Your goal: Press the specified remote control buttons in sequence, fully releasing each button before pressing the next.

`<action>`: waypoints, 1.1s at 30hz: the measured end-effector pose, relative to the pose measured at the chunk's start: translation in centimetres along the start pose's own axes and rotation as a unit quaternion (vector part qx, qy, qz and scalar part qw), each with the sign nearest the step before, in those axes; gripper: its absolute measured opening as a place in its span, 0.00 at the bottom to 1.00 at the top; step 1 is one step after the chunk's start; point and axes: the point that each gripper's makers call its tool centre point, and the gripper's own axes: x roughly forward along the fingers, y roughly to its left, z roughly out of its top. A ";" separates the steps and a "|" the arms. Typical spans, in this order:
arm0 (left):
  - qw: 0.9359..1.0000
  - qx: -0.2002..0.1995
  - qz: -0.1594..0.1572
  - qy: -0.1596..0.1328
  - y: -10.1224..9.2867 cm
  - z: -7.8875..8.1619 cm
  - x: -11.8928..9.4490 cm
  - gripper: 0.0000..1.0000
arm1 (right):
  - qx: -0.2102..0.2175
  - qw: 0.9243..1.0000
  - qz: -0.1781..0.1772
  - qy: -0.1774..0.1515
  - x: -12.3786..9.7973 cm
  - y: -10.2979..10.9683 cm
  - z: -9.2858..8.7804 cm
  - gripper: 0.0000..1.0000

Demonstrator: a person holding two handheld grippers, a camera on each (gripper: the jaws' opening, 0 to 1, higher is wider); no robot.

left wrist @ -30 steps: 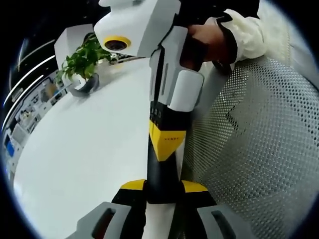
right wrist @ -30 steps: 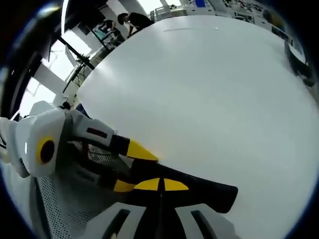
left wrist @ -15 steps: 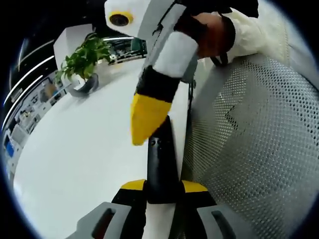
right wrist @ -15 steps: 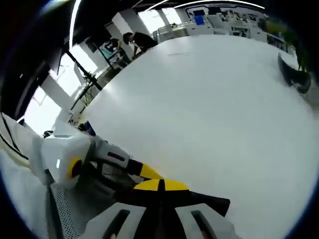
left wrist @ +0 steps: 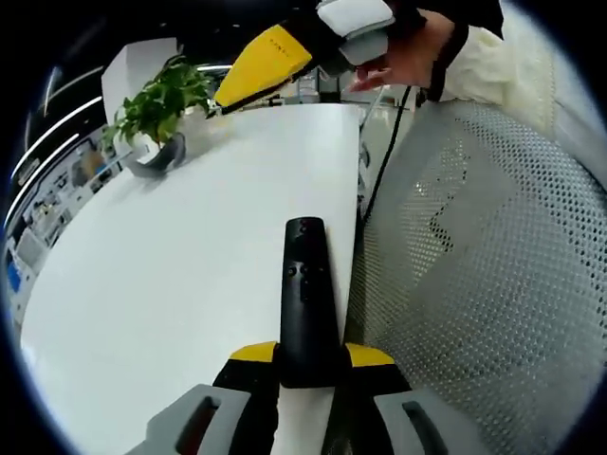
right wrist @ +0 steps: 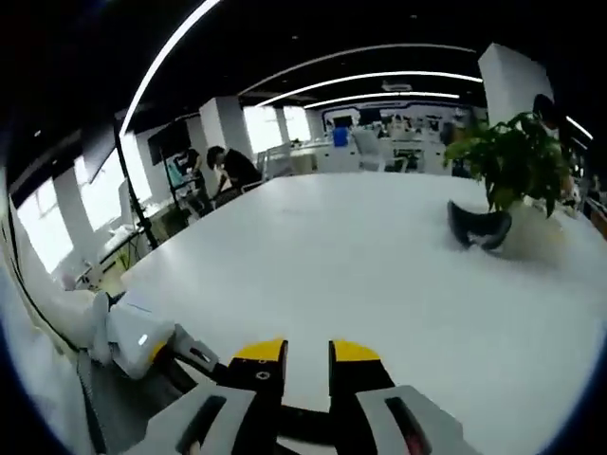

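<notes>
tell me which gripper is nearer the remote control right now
Left. The left gripper is clamped on the near end of the black remote control, holding it over the white table. The right gripper is lifted well clear of it, up beyond its far end.

Both views look low across the same white table (left wrist: 171, 275) toward one potted plant (right wrist: 512, 171).

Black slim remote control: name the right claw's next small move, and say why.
Probably bring the right claw back down over the black slim remote control and line one tip up with the next button. It hangs lifted well clear above the white table, off every button, while the left claw grips the remote's near end.
</notes>
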 end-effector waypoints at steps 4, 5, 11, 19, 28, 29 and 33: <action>1.000 -0.017 -0.002 0.004 0.4 -0.2 -0.2 0.24 | -0.006 0.998 -0.036 -0.046 -0.4 -1.1 1.0 0.57; 1.000 -0.017 -0.001 0.007 0.6 -0.4 -0.3 0.24 | -0.006 0.998 -0.044 -0.051 -0.4 -1.5 1.1 0.61; 1.000 -0.009 0.003 0.014 1.4 -0.8 -0.8 0.24 | -0.031 0.993 -0.101 -0.050 -0.5 -3.3 0.8 0.75; 1.000 0.001 0.005 0.022 3.3 -1.1 -1.2 0.24 | -0.044 0.993 -0.110 -0.026 0.1 -3.5 0.0 0.90; 0.999 0.023 0.015 0.038 6.8 -1.2 -1.9 0.24 | -0.054 0.992 -0.115 -0.014 0.1 -3.6 -0.4 0.91; 0.999 0.026 0.016 0.039 7.1 -1.1 -1.9 0.24 | -0.053 0.992 -0.115 -0.015 0.1 -3.7 -0.4 0.91; 0.998 0.033 0.020 0.046 8.9 -1.1 -2.1 0.24 | -0.055 0.991 -0.118 -0.009 0.2 -3.7 -0.6 0.90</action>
